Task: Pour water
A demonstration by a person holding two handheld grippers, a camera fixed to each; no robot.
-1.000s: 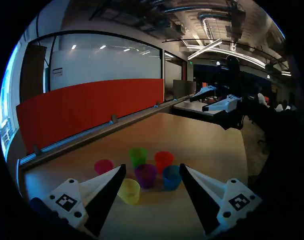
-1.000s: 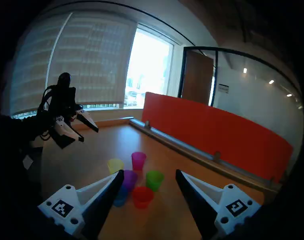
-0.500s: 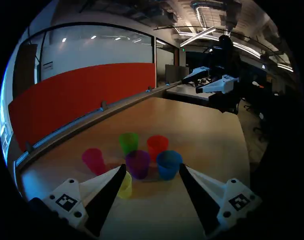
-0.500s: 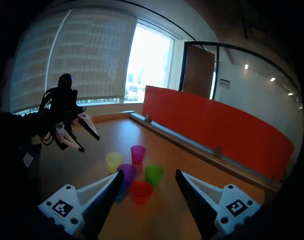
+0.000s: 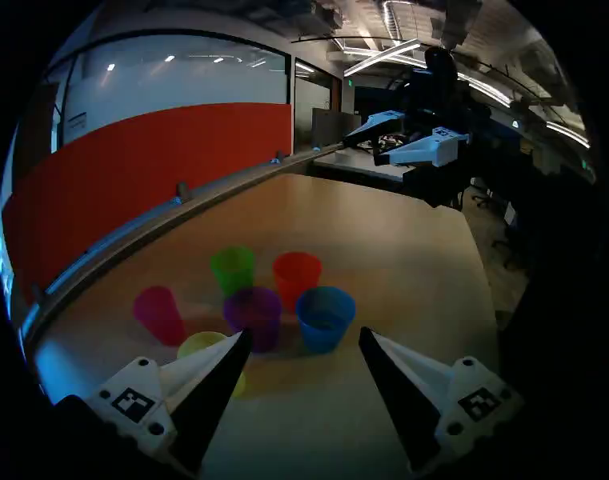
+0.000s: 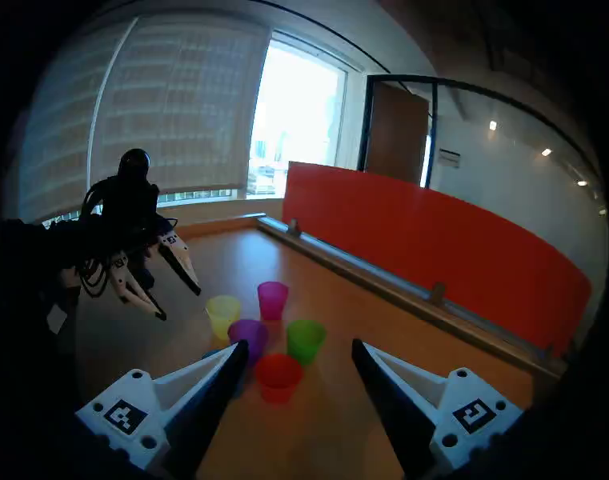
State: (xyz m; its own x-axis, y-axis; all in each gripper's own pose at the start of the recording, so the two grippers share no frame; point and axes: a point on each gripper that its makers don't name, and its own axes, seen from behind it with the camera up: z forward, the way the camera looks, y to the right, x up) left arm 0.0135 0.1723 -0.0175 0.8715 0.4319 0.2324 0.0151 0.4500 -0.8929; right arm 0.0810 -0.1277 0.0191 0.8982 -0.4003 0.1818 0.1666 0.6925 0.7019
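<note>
Six small plastic cups stand clustered on the pale wooden table [image 5: 408, 264], touching or just beside one another, so that one cup can be tipped into a neighbour with little travel. In the left gripper view they fill the lower centre: the blue plastic cup [image 5: 325, 318] and the purple plastic cup [image 5: 256, 316] sit nearest, the red plastic cup [image 5: 296, 276] and the green plastic cup [image 5: 233, 270] are behind them, the pink plastic cup [image 5: 158, 314] is at the left, and the yellow plastic cup [image 5: 200, 346] is partly hidden by the lower-left finger. Which cup holds water cannot be made out.

The left gripper [image 5: 302, 332] has its jaws spread wide and grips nothing. It is aimed low at the cluster, with the blue cup between its fingertips but apart from them, which looks like lining up a grasp. The right gripper [image 6: 298, 344] is likewise spread and empty. It faces the cups from the opposite side, with the red and green cups framed between its fingers. The long orange-red divider panel [image 5: 128, 168] runs along the table's far edge at the upper left, leaving both sides of the cluster free to approach.
</note>
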